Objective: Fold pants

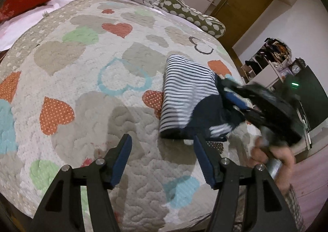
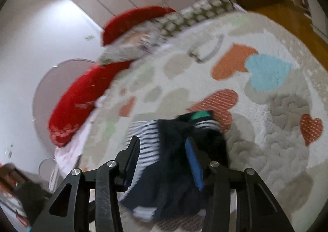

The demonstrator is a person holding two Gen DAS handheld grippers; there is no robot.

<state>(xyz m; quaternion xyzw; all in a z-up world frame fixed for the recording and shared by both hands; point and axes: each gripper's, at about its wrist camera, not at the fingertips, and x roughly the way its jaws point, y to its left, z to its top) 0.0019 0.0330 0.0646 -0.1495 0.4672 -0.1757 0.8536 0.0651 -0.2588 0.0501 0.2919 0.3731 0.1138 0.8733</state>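
Left wrist view: left gripper (image 1: 162,143) spread wide, empty; right gripper (image 2: 163,146) parted over pants (image 1: 184,92).

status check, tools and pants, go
Left tool open, empty, above the quilt. Right tool open over the pants. Pants folded, striped, one dark corner loose. Nothing blocking.

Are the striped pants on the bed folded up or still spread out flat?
Folded. The striped pants lie as a compact, layered bundle on the heart-patterned quilt, no legs spread out. The right tool is at its edge; motion blur hides any grip.
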